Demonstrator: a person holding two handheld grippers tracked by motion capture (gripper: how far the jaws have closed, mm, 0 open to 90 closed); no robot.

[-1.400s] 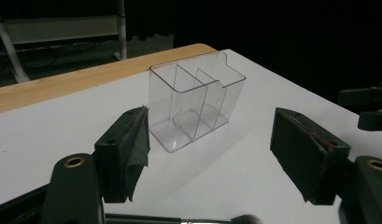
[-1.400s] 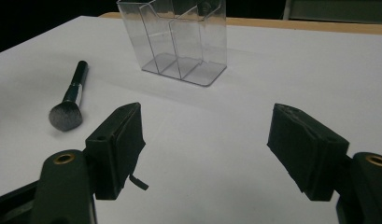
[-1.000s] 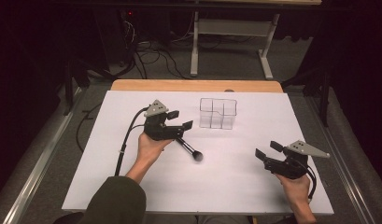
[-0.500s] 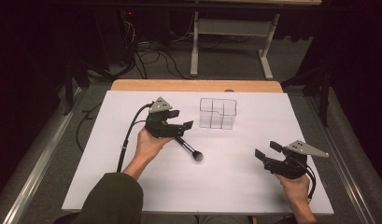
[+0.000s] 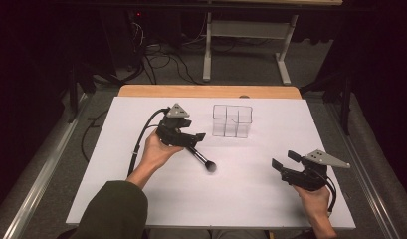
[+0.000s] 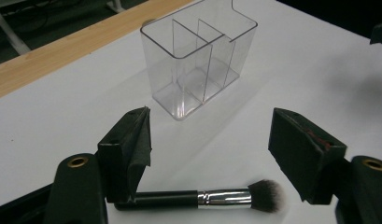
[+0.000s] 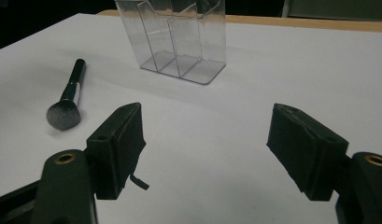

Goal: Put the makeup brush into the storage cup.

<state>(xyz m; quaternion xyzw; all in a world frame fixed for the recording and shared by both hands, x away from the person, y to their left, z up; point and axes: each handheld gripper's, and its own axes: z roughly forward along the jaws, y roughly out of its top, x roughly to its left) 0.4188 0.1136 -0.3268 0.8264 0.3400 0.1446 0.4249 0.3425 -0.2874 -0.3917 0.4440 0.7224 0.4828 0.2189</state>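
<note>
Here the left gripper (image 5: 191, 140) hangs low over the white worktop (image 5: 116, 179), its jaws spread wide and pinching nothing. The makeup brush (image 5: 201, 158) lies flat on the worktop right under it. In the left gripper view the brush (image 6: 198, 199) lies crosswise at the bottom edge, its dark handle running behind the left jaw and its bristle head pointing toward the right jaw without reaching it. From above, the long axis runs on a diagonal: the handle end is tucked under the gripper, and the bristle head points near and to the right. So the brush lies below and slightly nearer than the jaw tips, with its handle across the gap, not along it. That crossing is what a pinch would turn on, I judge: the jaws would need to sink over the handle, and the left hand (image 5: 156, 152) is plainly the closer one.

Further right and farther off stands the clear organiser (image 5: 232, 121), upright and empty, its compartments open at the top. It sits near the brush but apart from it.

At the near right the right gripper (image 5: 283, 164) is held well away from both things, jaws likewise spread and holding nothing. In its own view the brush (image 7: 67, 100) lies far to the left, and the organiser (image 7: 179, 37) stands ahead.
</note>
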